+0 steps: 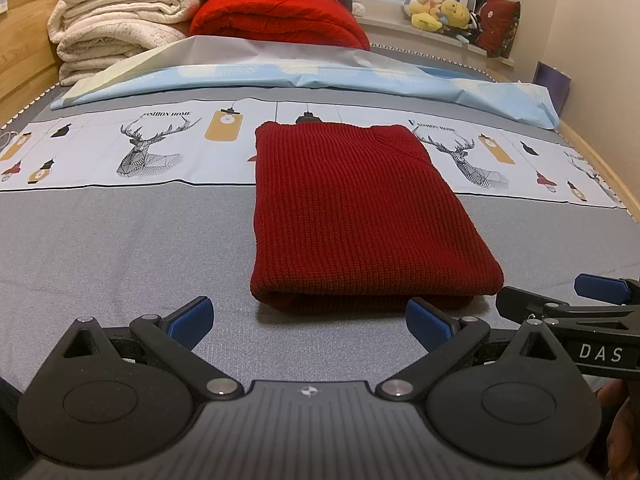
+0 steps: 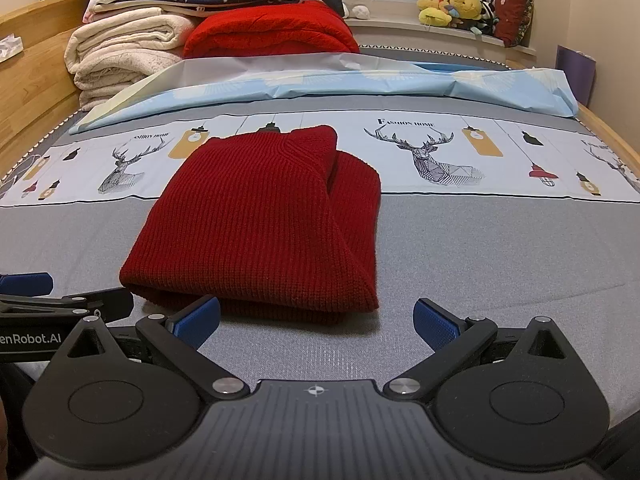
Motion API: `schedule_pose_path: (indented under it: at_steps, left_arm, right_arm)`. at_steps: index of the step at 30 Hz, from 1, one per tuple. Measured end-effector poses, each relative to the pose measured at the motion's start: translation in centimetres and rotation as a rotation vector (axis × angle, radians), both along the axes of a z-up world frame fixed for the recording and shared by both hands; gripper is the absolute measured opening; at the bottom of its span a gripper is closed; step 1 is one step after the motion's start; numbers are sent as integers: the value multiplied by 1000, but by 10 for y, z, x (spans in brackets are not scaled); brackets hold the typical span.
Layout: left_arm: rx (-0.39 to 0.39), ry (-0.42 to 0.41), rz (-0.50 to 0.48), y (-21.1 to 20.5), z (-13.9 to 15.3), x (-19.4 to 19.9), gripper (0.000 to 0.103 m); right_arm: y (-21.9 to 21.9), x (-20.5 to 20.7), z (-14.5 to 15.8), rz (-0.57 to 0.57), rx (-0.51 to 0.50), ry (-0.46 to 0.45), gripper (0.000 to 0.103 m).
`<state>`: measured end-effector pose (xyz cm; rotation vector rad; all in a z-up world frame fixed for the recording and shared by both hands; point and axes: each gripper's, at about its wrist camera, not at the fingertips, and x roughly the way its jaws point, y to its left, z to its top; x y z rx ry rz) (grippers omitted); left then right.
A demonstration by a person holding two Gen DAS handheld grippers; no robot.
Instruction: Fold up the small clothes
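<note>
Sweater: I see the dark red knit sweater (image 1: 356, 216) folded on the grey bed (image 1: 120, 248), just beyond both tongs.
Left tongs (image 1: 310, 320): spread wide, empty.
Right tongs (image 2: 316, 322): wide, empty.
Far end: stacked blankets (image 2: 120, 52), probably fleece.

A: What's at the head of the bed (image 1: 120, 240)?
B: Cream blankets (image 1: 116, 28), a red quilt (image 1: 280, 20) beside them, a pale blue sheet (image 2: 320, 84) in front.
A: And the sill?
B: Yellow plush toys (image 2: 448, 6), a dark red cushion (image 2: 514, 12). The deer-print strip (image 1: 140, 148) crosses the bed; perhaps a runner.
</note>
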<state>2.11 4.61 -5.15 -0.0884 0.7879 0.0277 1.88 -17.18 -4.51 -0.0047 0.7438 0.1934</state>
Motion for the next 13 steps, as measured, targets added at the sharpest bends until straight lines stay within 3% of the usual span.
schedule_pose_path:
  at_steps: [13]
  left_arm:
    - [-3,0,-2,-1,1,0,102]
  right_arm:
    - [0,0,0,1,-1,0,102]
